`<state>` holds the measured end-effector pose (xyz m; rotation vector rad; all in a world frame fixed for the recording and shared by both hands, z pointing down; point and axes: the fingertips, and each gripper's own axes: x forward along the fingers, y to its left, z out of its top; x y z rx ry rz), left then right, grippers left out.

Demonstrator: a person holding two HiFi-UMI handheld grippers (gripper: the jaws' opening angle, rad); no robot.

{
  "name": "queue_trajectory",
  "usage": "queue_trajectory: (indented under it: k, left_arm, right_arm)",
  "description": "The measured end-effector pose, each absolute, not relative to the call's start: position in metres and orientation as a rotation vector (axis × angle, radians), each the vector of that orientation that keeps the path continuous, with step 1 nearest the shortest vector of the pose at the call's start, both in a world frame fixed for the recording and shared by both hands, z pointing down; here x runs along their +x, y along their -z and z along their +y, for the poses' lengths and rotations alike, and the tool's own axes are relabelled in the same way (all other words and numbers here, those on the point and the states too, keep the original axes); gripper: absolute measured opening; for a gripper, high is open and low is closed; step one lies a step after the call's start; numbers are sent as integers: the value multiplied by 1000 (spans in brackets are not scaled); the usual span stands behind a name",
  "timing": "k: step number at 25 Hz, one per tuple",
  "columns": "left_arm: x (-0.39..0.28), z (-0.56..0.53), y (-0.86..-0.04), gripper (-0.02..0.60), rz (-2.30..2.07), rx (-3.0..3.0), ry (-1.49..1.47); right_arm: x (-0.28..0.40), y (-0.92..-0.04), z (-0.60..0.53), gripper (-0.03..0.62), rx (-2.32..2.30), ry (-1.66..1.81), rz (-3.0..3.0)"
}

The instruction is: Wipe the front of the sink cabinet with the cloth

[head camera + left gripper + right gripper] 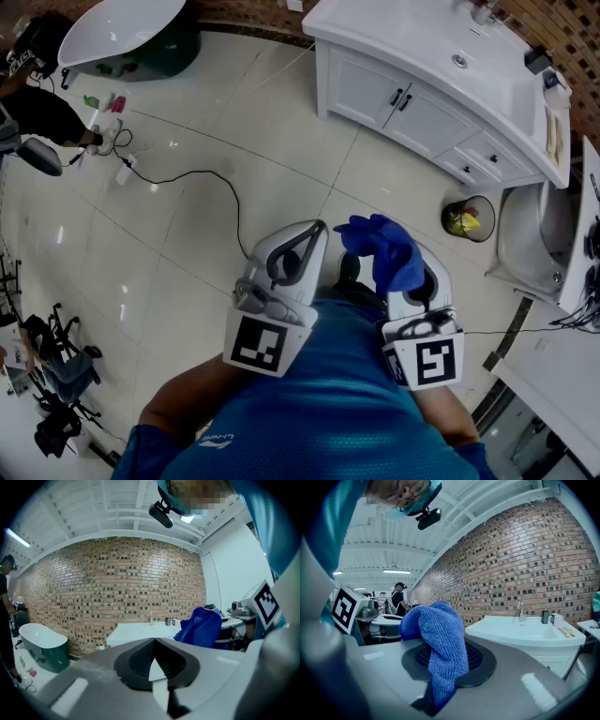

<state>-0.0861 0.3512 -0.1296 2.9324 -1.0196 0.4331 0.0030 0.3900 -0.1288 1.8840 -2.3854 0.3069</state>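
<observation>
A blue cloth (382, 249) is pinched in my right gripper (398, 267), bunched up above its shut jaws; in the right gripper view the cloth (438, 646) drapes over the jaws. My left gripper (298, 251) is held beside it, jaws shut with nothing between them; its view shows the blue cloth (200, 625) off to the right. The white sink cabinet (412, 98) with dark door handles stands well ahead across the tiled floor, and also appears as the cabinet (534, 637) against the brick wall. Both grippers are held close to the person's body, far from the cabinet.
A small bin (468, 218) with yellow contents stands by the cabinet's right end. A white toilet (530, 239) is at the right. A black cable (202, 178) runs over the floor. A white-and-green bathtub (127, 33) sits far left. Another person (399, 599) stands in the background.
</observation>
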Motion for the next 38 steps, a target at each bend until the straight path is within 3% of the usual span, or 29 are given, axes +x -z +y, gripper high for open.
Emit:
queue_trajectory:
  k: [24, 38]
  left_arm:
    - [-22, 358, 141, 5, -1193, 2824, -318]
    - [-40, 244, 112, 5, -1046, 2804, -257]
  right_arm:
    - [81, 132, 395, 66, 1884, -310, -2469]
    - [65, 112, 298, 66, 1966, -343, -2281]
